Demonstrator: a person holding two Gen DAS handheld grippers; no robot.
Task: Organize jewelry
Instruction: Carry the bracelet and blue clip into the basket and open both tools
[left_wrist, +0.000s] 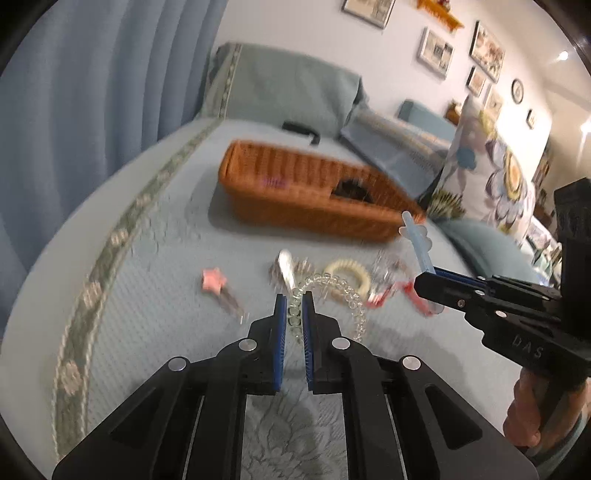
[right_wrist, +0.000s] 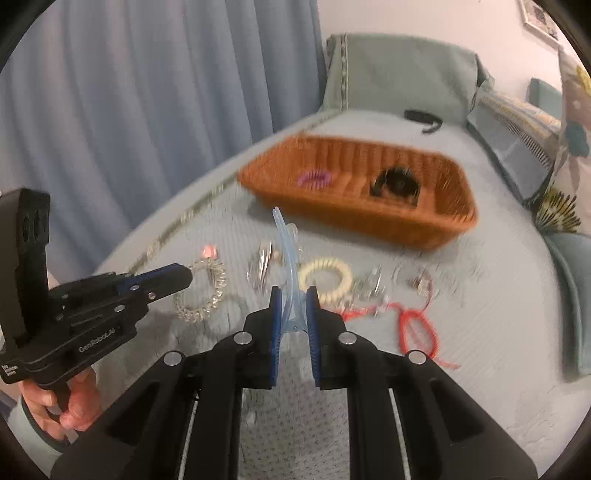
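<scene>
My left gripper (left_wrist: 294, 308) is shut on a clear spiral hair tie (left_wrist: 332, 291), which also shows in the right wrist view (right_wrist: 207, 291) at that gripper's tip (right_wrist: 184, 275). My right gripper (right_wrist: 294, 306) is shut on a pale blue hair claw clip (right_wrist: 286, 254), which stands up from its jaws; in the left wrist view the clip (left_wrist: 415, 238) sticks out of that gripper (left_wrist: 428, 282). A woven orange basket (left_wrist: 295, 206) (right_wrist: 424, 225) lies beyond on the bed and holds a purple spiral tie (right_wrist: 315, 178) and a black item (right_wrist: 397, 184).
On the pale blue bedspread (left_wrist: 147, 314) lie a pink star clip (left_wrist: 213, 279), a cream spiral tie (right_wrist: 325, 278), silver clips (right_wrist: 262, 266), red cord (right_wrist: 417, 325) and small metal pieces (right_wrist: 421, 282). Pillows (left_wrist: 288, 88) and a black object (right_wrist: 423, 118) sit behind the basket. A curtain hangs on the left.
</scene>
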